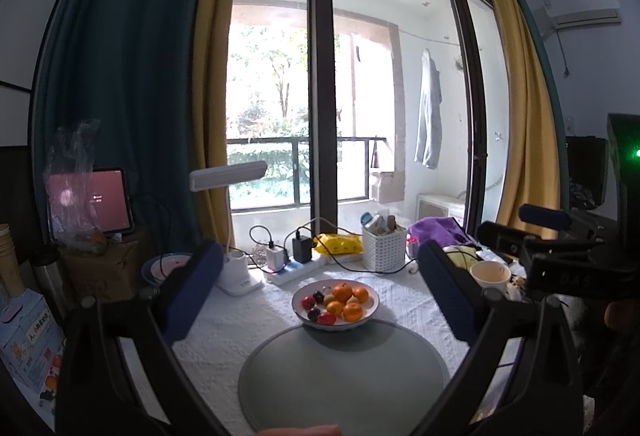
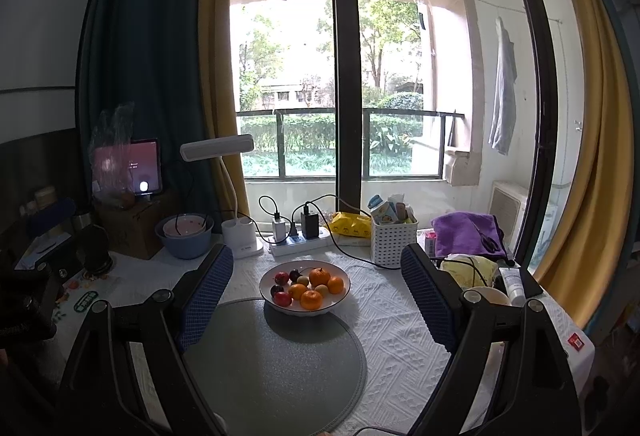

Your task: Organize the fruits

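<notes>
A tall glass door at 12 o'clock gives bright daylight. Yellow curtains and a dark green curtain hang beside it. An air conditioner sits at 2 o'clock.

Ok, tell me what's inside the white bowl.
The white bowl holds oranges, red fruits, dark plums and small yellowish ones. Anything beneath the pile is hidden.

The left gripper hangs above the table with its blue-padded jaws spread wide and nothing between them. Framed in the gap, a white bowl of fruit (oranges, some red and dark pieces) sits on the far edge of a round grey mat. Behind it stand a power strip and a white basket.
</notes>
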A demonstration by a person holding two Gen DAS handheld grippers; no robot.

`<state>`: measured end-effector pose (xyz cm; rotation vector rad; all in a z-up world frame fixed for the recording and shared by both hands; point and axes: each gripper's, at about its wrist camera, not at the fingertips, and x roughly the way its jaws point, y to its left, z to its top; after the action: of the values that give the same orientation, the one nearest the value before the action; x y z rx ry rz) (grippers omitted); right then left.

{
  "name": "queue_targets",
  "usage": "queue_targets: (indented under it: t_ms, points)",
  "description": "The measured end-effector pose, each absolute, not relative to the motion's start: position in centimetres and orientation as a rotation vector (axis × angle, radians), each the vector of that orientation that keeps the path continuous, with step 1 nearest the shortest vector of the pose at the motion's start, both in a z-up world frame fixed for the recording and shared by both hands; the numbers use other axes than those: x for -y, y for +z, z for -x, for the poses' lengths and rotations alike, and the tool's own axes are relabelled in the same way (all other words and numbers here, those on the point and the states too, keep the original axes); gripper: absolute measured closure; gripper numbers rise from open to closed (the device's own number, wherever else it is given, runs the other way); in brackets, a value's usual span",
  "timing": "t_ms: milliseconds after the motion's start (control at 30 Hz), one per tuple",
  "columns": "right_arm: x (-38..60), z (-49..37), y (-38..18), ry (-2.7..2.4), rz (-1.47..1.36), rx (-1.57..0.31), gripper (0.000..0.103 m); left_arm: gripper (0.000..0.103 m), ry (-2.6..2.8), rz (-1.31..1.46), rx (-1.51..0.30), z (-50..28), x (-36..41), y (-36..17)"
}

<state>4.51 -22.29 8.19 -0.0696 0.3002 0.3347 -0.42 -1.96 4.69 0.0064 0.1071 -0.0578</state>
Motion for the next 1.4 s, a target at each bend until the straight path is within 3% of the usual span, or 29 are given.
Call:
queue_targets:
  t_ms: [1400]
  points:
    - [22.26, -4.34, 8.18, 0.346, 0.079, -0.305, 0.015, 0.004, -0.062, -0.001, -0.113, 0.38, 1.78, 4.79]
